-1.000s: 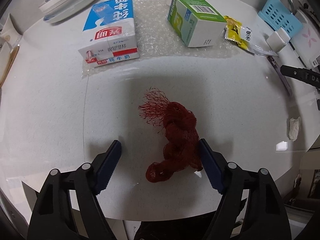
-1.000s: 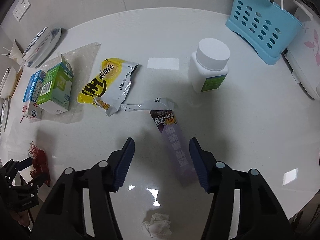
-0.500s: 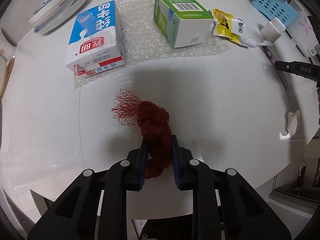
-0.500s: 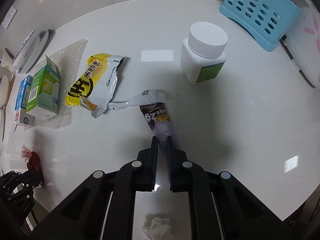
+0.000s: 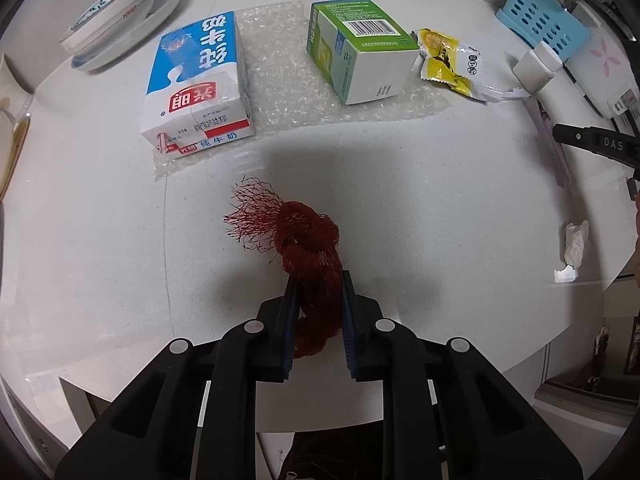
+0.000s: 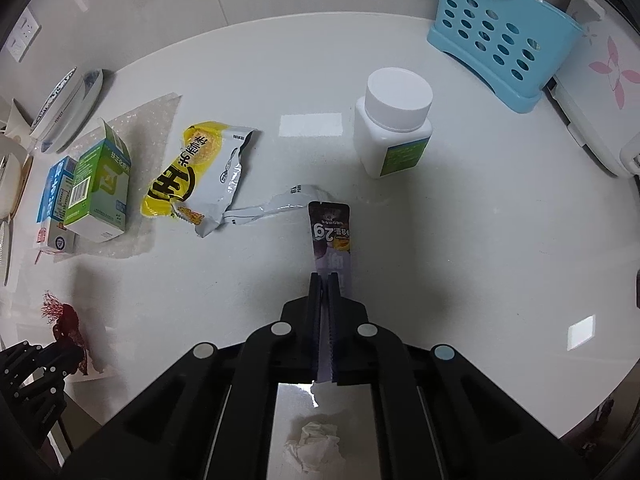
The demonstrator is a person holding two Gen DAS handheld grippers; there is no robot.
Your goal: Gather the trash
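Both tongs have closed: left tongs pinch the red net, right tongs the purple sachet.

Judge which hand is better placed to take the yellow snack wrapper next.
Right, though hedged: the yellow snack wrapper lies nearer the right gripper. Both are occupied: right holds the purple sachet, left gripper the red mesh net.

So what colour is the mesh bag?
Dark red mesh bag, clearest in the left wrist view.

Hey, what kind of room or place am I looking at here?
Probably a home dining or kitchen area. A round white table holds stacked dishes at its edge, a blue utensil caddy, and food packaging such as a milk carton.
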